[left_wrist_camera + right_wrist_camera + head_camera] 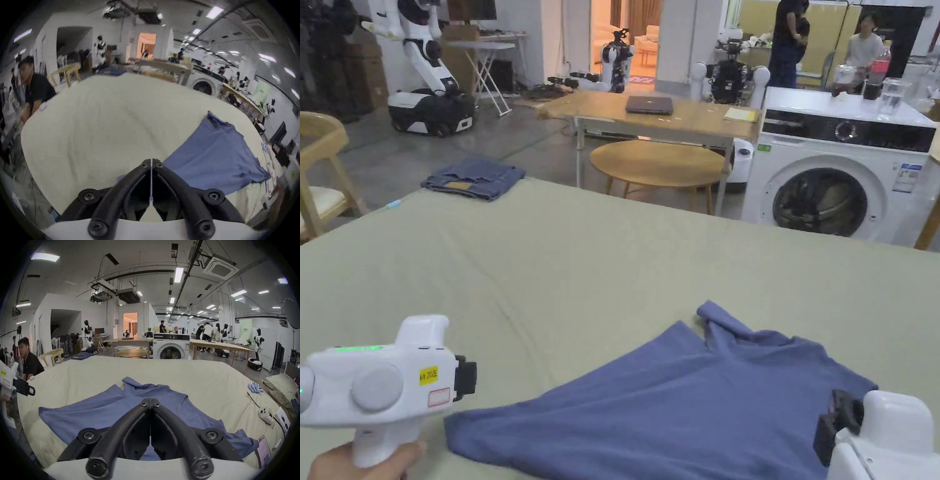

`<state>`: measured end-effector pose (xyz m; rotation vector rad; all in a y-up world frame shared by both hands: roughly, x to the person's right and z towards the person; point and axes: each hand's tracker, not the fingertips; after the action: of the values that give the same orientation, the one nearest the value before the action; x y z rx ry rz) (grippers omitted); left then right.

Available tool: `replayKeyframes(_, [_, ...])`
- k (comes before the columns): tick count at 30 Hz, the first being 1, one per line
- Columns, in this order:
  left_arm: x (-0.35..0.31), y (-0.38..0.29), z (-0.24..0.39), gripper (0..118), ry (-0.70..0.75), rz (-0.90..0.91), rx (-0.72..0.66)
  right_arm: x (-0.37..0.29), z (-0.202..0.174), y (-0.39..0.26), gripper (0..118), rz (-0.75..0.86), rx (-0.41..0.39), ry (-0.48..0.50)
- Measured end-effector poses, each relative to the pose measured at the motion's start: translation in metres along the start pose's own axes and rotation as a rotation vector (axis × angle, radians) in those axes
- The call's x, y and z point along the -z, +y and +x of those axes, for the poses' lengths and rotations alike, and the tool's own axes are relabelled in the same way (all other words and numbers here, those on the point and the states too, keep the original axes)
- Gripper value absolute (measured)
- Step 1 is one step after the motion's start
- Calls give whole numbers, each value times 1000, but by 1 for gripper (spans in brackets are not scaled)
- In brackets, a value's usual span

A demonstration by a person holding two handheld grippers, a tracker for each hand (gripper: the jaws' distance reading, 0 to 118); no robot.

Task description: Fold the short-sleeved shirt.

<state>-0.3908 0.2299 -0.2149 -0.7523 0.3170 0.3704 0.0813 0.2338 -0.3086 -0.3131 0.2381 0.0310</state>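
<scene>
The blue shirt (700, 400) lies rumpled and unfolded on the bed (562, 262), toward five o'clock. The left gripper (151, 160) and right gripper (150, 400) hover, jaws closed and empty. Folding hasn't begun; next, open both and pinch the hem corners.

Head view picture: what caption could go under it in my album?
Two handheld grippers, left and right, beside a blue shirt on a bed.
</scene>
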Motion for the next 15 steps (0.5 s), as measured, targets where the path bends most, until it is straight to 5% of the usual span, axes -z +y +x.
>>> replayKeyframes(1, [7, 4, -12, 6, -9, -48, -28, 3, 0, -2, 0, -10, -2, 1])
replayKeyframes(3, [18, 9, -26, 39, -25, -103, -67, 7, 0, -4, 0, -26, -4, 7])
replayKeyframes(5, [31, 10, -33, 54, -14, -162, -89, 11, -1, -6, 0, -39, -7, 8])
replayKeyframes(15, [99, -9, -23, 58, 119, -317, -70, 24, 0, -17, 0, -96, -17, 4])
